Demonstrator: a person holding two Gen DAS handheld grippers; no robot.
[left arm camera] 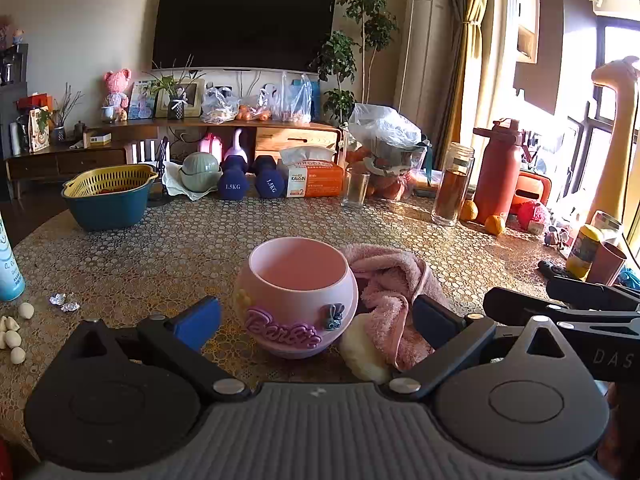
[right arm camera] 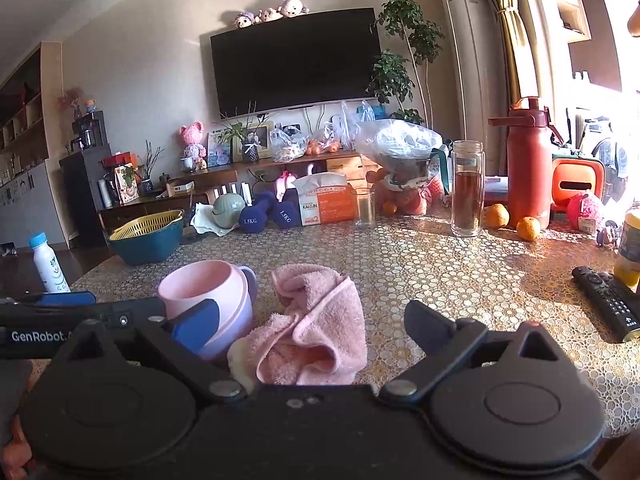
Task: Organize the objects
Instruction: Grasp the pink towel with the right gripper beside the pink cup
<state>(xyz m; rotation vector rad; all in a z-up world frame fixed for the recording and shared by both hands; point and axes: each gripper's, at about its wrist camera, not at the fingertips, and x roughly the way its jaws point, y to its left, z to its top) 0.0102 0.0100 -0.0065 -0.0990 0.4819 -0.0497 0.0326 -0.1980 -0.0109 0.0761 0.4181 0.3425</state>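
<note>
A round pink Barbie cup (left arm camera: 298, 300) stands upright and empty on the patterned table (left arm camera: 160, 248). A crumpled pink towel (left arm camera: 394, 292) lies against its right side, with a pale yellow cloth (left arm camera: 364, 354) under it. My left gripper (left arm camera: 316, 316) is open, its fingers on either side of the cup and not touching it. In the right wrist view the cup (right arm camera: 208, 300) is at the left and the towel (right arm camera: 312, 328) lies between the fingers of my open right gripper (right arm camera: 312, 328). The right gripper also shows at the right edge of the left wrist view (left arm camera: 560, 304).
Along the table's far edge stand a teal bowl with yellow strainer (left arm camera: 108, 200), blue dumbbells (left arm camera: 250, 182), a tissue box (left arm camera: 314, 178), a glass (left arm camera: 354, 188), a tea bottle (left arm camera: 452, 186), a red flask (left arm camera: 498, 168) and oranges (left arm camera: 494, 224). A remote (right arm camera: 608, 302) lies at right, a white bottle (right arm camera: 48, 264) at left.
</note>
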